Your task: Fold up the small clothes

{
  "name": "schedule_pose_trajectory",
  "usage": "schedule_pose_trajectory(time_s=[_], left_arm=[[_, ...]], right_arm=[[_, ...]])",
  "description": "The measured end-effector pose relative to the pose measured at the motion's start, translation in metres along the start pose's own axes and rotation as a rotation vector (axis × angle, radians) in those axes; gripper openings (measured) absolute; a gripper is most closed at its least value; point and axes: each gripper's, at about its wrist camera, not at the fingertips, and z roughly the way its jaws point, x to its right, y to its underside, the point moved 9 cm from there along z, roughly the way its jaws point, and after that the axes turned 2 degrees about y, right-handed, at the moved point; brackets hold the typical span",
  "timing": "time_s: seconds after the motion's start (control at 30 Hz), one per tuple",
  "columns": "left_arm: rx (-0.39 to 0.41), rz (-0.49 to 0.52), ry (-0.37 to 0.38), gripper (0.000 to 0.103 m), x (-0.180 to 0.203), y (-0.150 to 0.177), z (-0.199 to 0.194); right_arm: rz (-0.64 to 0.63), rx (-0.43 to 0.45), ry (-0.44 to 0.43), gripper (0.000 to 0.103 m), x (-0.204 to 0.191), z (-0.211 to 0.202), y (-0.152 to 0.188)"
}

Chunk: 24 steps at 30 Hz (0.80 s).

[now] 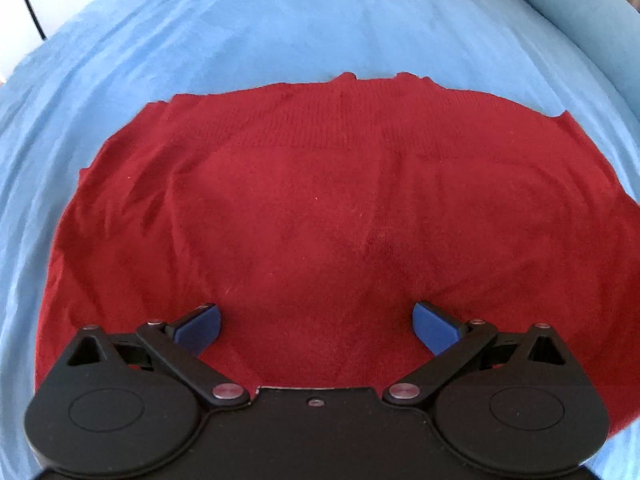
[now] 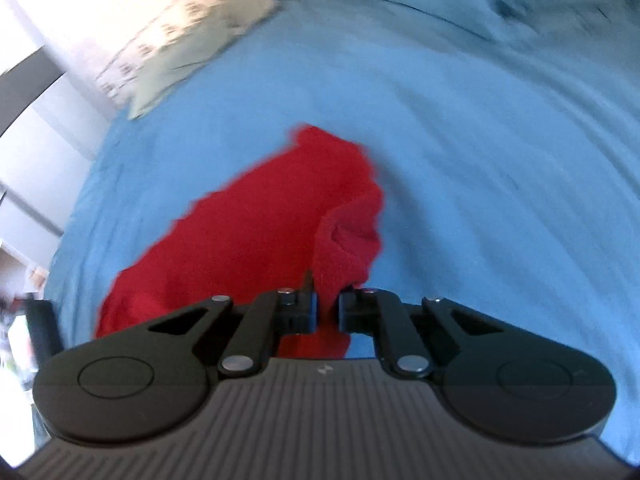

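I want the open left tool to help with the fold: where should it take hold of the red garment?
Probably at the near edge of the red garment, coming from above: the cloth lies flat on the blue sheet, so only an edge gives both fingers purchase. The left tool hangs open over it; the right tool already pinches a raised fold.

A blue bedsheet (image 2: pixel 460 140) covers the bed; a patterned pale pillow (image 2: pixel 192 40) lies at its far-left edge.

Both wrist views look steeply down, close over the red garment (image 1: pixel 320 200) on the blue sheet (image 2: pixel 480 160).
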Motion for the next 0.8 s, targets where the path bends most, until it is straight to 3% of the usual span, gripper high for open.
schedule_pose_trajectory(time_s=[0.07,0.2,0.27,0.37,0.43,0.57,0.67,0.8], left_arm=[[-0.007,-0.007,0.029,0.103,-0.012,-0.004,-0.011],[0.042,-0.026,-0.013,0.103,-0.069,-0.001,-0.054],[0.047,-0.036,-0.054,0.103,-0.105,0.011,-0.072],[0.016,-0.063,-0.12,0.103,-0.165,0.046,-0.09],[-0.018,-0.075,-0.156,0.103,-0.197,0.073,-0.092],[-0.08,-0.138,-0.173,0.102,-0.241,0.117,-0.089],[-0.064,-0.178,-0.162,0.102,-0.253,0.128,-0.092],[-0.033,-0.25,-0.134,0.102,-0.264,0.121,-0.095]], right_arm=[[-0.082,0.022,-0.058,0.024,-0.044,-0.005,-0.014],[-0.268,0.039,-0.251,0.023,-0.149,-0.015,-0.02],[-0.432,0.016,-0.368,0.023,-0.205,-0.019,-0.001],[-0.686,-0.085,-0.502,0.023,-0.264,-0.005,0.061],[-0.773,-0.185,-0.531,0.022,-0.28,0.023,0.111],[-0.898,-0.306,-0.455,0.022,-0.282,0.074,0.181],[-0.921,-0.277,-0.44,0.022,-0.286,0.072,0.185],[-0.872,-0.161,-0.507,0.022,-0.299,0.034,0.16]])
